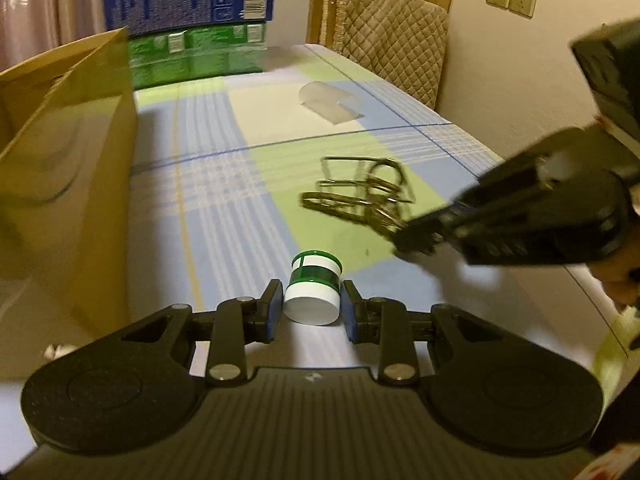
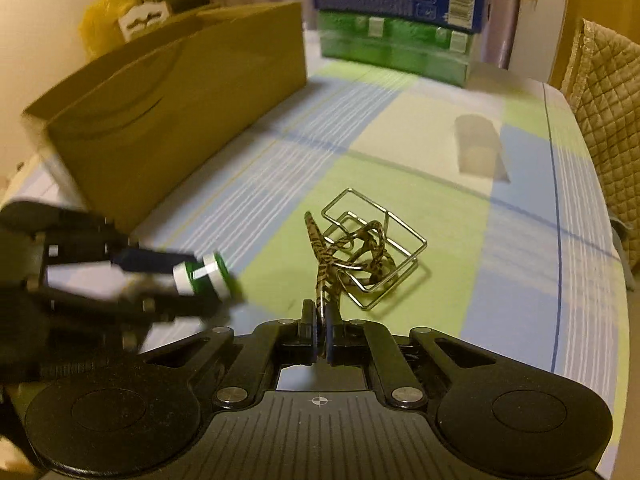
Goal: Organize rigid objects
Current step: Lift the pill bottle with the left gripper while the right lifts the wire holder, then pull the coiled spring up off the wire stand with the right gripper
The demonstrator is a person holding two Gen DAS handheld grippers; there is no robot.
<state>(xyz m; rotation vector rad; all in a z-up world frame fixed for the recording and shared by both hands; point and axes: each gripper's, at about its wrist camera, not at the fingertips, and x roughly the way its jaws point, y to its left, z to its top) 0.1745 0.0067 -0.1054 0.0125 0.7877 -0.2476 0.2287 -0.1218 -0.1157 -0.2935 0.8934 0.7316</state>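
Note:
My left gripper (image 1: pixel 311 306) is shut on a small green-and-white bottle (image 1: pixel 314 292) by its white cap, held above the checked tablecloth (image 1: pixel 224 200). From the right wrist view the same bottle (image 2: pixel 204 274) shows at the left in the left gripper (image 2: pixel 176 276). My right gripper (image 2: pixel 320 322) is shut on a patterned strap (image 2: pixel 322 268) that runs into a tangle of wire frames (image 2: pixel 374 248). In the left wrist view the right gripper (image 1: pixel 416 240) reaches in from the right and touches the wire tangle (image 1: pixel 360 196).
An open cardboard box (image 1: pixel 68 168) stands along the left side of the table. Stacked green and blue cartons (image 1: pixel 192 28) stand at the far end. A translucent plastic piece (image 1: pixel 330 102) lies on the cloth beyond the wire frames. A quilted chair back (image 1: pixel 384 32) stands at the far right.

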